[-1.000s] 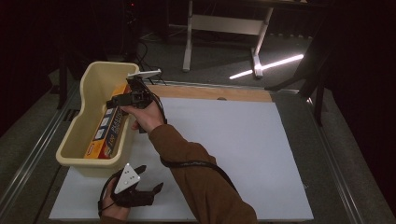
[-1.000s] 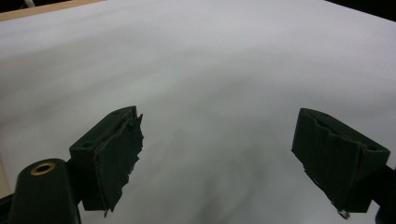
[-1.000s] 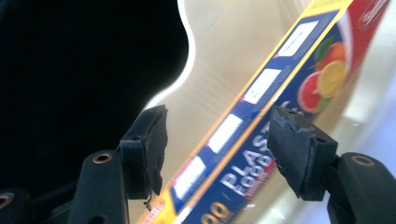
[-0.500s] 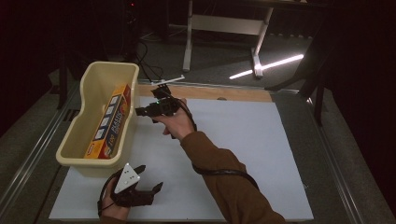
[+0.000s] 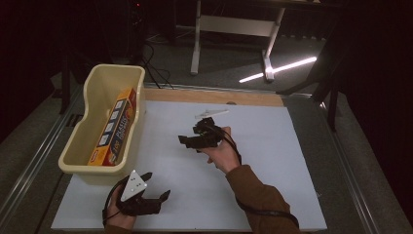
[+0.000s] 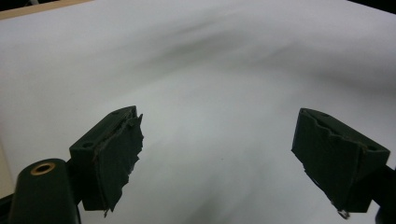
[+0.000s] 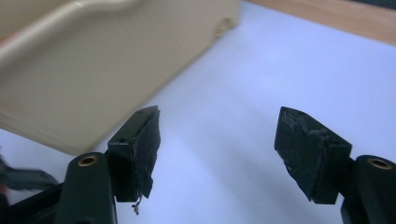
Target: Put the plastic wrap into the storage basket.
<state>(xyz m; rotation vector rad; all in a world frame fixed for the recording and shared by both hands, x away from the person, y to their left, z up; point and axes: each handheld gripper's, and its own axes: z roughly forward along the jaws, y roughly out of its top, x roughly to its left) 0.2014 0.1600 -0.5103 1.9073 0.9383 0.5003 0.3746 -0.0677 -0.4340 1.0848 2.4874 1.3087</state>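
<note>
Since a second ago, the right claw (image 5: 187,141) has left the cream tub (image 5: 80,146) at the left of the tabletop (image 5: 272,161) and swung right and nearer, to the middle of the white sheet. Its jaws have just been opening and now stand partly spread with nothing between them, as the right gripper view shows, the tub's wall (image 7: 93,79) blurred beyond. An orange foil box (image 5: 113,127) lies lengthwise inside the tub against its right wall, so the drop-off looks finished and this hand is free for the next item. Resting at the near left edge, the left claw (image 5: 156,199) has not shifted; its jaws are wide and empty over bare sheet in the left gripper view.
</note>
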